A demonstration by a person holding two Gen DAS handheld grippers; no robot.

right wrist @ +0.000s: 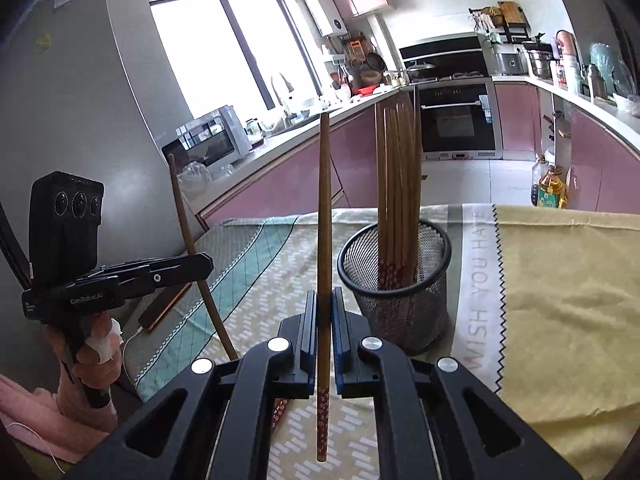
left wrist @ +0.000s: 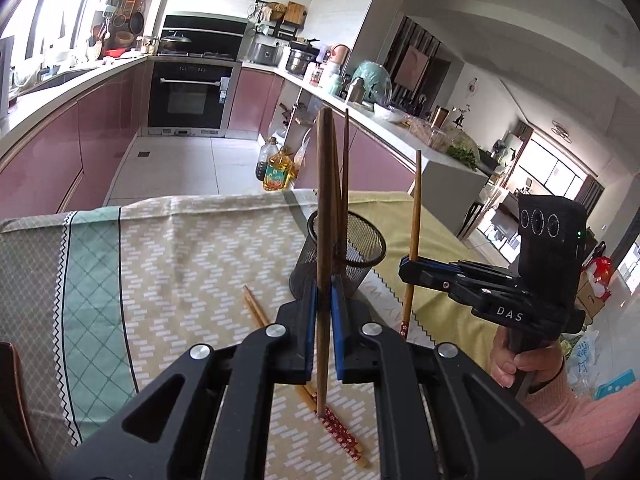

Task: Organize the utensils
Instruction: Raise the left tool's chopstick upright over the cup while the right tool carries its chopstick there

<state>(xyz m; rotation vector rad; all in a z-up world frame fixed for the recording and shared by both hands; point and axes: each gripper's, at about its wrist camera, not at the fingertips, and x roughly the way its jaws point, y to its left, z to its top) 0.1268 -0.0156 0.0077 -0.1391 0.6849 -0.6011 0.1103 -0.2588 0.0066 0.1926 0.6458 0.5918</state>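
In the left wrist view my left gripper (left wrist: 324,292) is shut on a brown chopstick (left wrist: 325,184) that stands nearly upright, red patterned end down. Just behind it stands a black mesh cup (left wrist: 362,252). Two more chopsticks (left wrist: 340,432) lie on the cloth under the gripper. To the right, my right gripper (left wrist: 406,265) is shut on another upright chopstick (left wrist: 415,208). In the right wrist view my right gripper (right wrist: 325,296) clamps its chopstick (right wrist: 325,200), left of the mesh cup (right wrist: 424,300), which holds several chopsticks (right wrist: 396,176). My left gripper (right wrist: 208,262) carries its tilted chopstick (right wrist: 186,216).
A patterned tablecloth (left wrist: 180,264) with a yellow section (right wrist: 560,280) covers the table. A flat dark device with a cable (right wrist: 168,308) lies near the table's left edge. Oil bottles (left wrist: 276,168) stand on the floor beyond the far edge. Kitchen counters line both sides.
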